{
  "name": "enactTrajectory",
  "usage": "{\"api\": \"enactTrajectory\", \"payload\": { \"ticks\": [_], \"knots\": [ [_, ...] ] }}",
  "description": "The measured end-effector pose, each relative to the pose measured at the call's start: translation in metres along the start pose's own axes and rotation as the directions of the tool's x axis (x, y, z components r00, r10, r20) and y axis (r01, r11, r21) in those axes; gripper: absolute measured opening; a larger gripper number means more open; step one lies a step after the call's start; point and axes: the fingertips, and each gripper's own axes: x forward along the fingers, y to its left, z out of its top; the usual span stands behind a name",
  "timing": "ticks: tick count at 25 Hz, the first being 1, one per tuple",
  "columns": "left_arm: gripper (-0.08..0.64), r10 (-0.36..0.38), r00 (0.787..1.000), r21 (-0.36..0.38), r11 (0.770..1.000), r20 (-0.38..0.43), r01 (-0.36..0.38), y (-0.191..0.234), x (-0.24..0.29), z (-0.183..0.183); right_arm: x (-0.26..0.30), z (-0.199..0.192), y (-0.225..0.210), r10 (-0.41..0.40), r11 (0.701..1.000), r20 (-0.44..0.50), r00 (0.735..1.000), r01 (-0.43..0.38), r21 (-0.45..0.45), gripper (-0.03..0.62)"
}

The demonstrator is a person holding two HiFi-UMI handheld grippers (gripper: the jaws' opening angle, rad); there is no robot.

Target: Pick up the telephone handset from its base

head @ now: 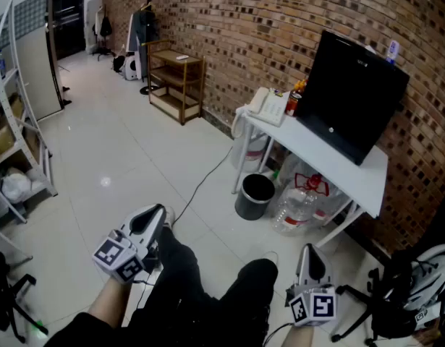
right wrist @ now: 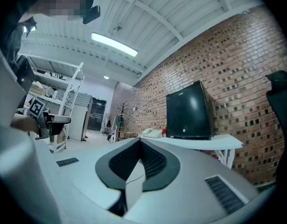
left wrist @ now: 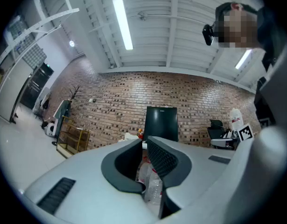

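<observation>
A white telephone [head: 268,105] with its handset on the base sits at the left end of a white table [head: 367,179] against the brick wall, beside a black monitor [head: 352,92]. Both grippers are held low over the person's lap, far from the table. My left gripper [head: 155,210] is shut with nothing between its jaws. My right gripper [head: 309,250] is also shut and holds nothing. In the right gripper view the telephone [right wrist: 151,133] shows small past the jaw tips, left of the monitor [right wrist: 187,111]. The left gripper view shows the telephone [left wrist: 128,135] tiny, left of the monitor [left wrist: 161,122].
A black bin [head: 255,196] and bagged plastic bottles [head: 302,201] stand under the table. A cable [head: 200,186] trails over the white floor. A wooden shelf [head: 176,78] stands along the wall, a metal rack [head: 19,121] at left, and a black chair base [head: 374,309] at right.
</observation>
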Motion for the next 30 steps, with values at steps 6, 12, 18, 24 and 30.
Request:
{"api": "enactTrajectory", "payload": {
  "ticks": [6,12,18,24,30],
  "knots": [
    [0.034,-0.010,1.000,-0.038,0.999,0.018,0.011,-0.001,-0.002,0.036,-0.008,0.032,-0.016,-0.011,1.000,0.056,0.998,0.009,0.022,0.009],
    [0.034,0.014,1.000,-0.052,0.999,0.001,-0.014,0.006,-0.002,0.038,-0.012,0.027,-0.032,0.021,0.966,0.065,0.998,-0.037,0.255,0.009],
    [0.034,-0.011,1.000,-0.039,0.999,0.000,0.011,0.004,0.004,0.037,-0.009,0.025,-0.035,0.009,0.977,0.030,1.000,-0.015,0.212,0.009],
    [0.034,-0.027,0.999,-0.041,0.999,0.017,0.028,0.002,0.009,0.036,-0.009,0.021,-0.037,-0.010,0.986,0.008,1.000,0.008,0.164,0.011],
    [0.034,-0.036,0.999,-0.019,0.999,0.022,0.036,0.005,0.014,0.033,-0.006,0.016,-0.043,-0.025,0.980,0.006,1.000,0.023,0.196,0.009]
  ]
}}
